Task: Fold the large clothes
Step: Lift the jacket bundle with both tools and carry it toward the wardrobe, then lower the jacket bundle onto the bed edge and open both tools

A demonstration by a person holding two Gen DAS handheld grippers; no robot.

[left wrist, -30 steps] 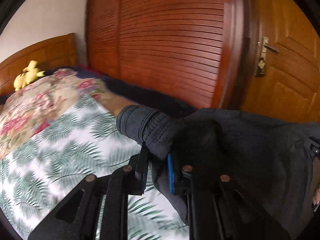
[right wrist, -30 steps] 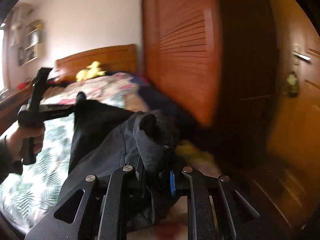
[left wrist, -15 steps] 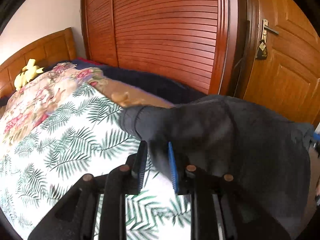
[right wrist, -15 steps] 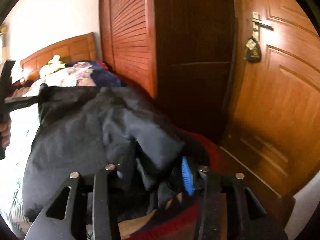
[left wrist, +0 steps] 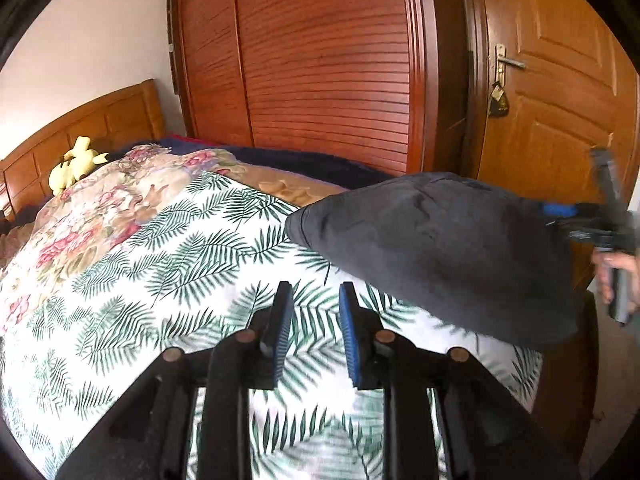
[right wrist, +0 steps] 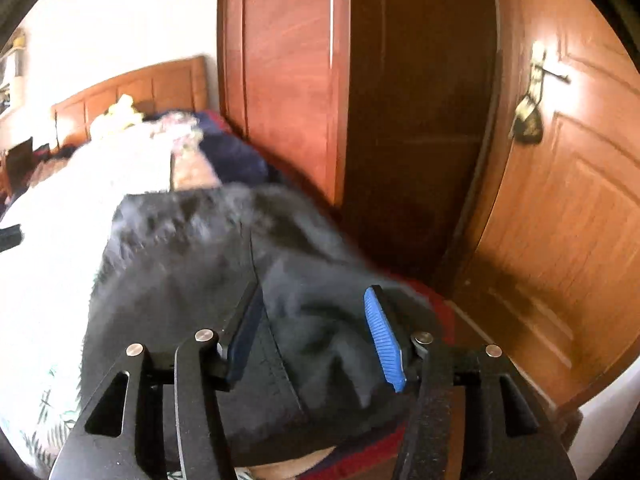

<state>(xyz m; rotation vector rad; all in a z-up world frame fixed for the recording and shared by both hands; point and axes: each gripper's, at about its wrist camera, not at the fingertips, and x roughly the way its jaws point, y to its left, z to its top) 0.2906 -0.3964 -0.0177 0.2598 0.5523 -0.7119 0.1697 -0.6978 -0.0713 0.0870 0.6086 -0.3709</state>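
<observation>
A dark grey garment (left wrist: pixel 440 252) lies bunched at the right side of the bed on the palm-leaf sheet (left wrist: pixel 168 280). My left gripper (left wrist: pixel 312 300) is open and empty, hovering over the sheet just left of the garment. In the right wrist view the same garment (right wrist: pixel 224 264) spreads under my right gripper (right wrist: pixel 316 300), whose jaws stand wide open above the cloth without pinching it. The right gripper also shows at the right edge of the left wrist view (left wrist: pixel 600 224).
A floral quilt (left wrist: pixel 100 208) and a yellow plush toy (left wrist: pixel 76 164) lie toward the wooden headboard (left wrist: pixel 80 124). A slatted wooden wardrobe (left wrist: pixel 328 64) and a door (left wrist: pixel 560 92) stand close beside the bed's right edge. A red blanket edge (right wrist: pixel 440 308) shows beneath the garment.
Both grippers opened and let go of the garment. It dropped onto the bed's right side. The left gripper drew back over the sheet.
</observation>
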